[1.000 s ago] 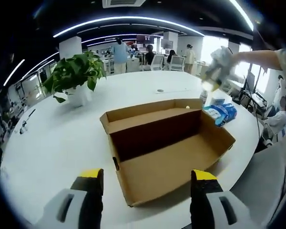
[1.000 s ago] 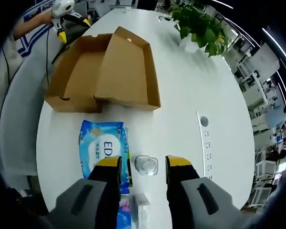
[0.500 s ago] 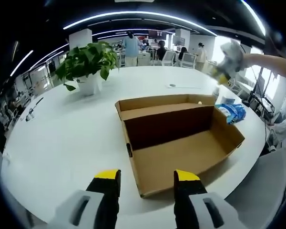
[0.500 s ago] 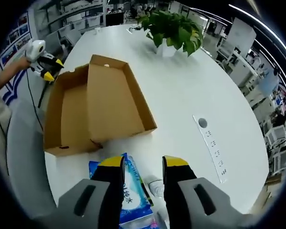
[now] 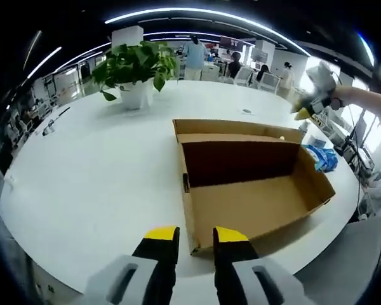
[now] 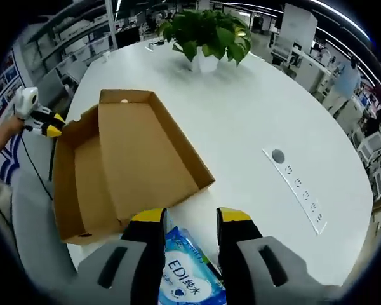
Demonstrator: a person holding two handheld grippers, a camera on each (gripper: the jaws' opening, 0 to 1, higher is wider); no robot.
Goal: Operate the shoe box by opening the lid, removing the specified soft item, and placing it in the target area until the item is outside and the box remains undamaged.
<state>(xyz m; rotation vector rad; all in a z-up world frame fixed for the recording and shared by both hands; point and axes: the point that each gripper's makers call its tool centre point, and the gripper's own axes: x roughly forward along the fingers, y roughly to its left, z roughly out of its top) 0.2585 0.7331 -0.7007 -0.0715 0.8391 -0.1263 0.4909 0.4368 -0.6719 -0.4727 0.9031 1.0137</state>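
Note:
The brown cardboard shoe box (image 5: 254, 190) stands open on the white table, its lid (image 5: 235, 130) tipped up along the far side and bare cardboard inside. A blue wipes pack (image 5: 322, 157) lies on the table beyond the box's right end. My left gripper (image 5: 196, 236) hovers before the box's near left corner, jaws close together with a narrow gap and nothing between them. My right gripper (image 5: 303, 113) hangs in the air above the pack. From that gripper's view, the right gripper (image 6: 190, 217) stands open over the pack (image 6: 190, 276), the box (image 6: 114, 171) ahead and the left gripper (image 6: 49, 124) beyond it.
A potted plant (image 5: 136, 67) stands at the back of the table (image 5: 82, 171), also seen as the plant (image 6: 206, 32). A socket strip (image 6: 298, 187) is set into the tabletop right of the box. A person's arm (image 5: 362, 98) carries the right gripper. People and chairs are far behind.
My left gripper's jaws have drawn steadily closer together and its view has swung left. The right gripper's view has shifted toward the box; the pack lies where it was.

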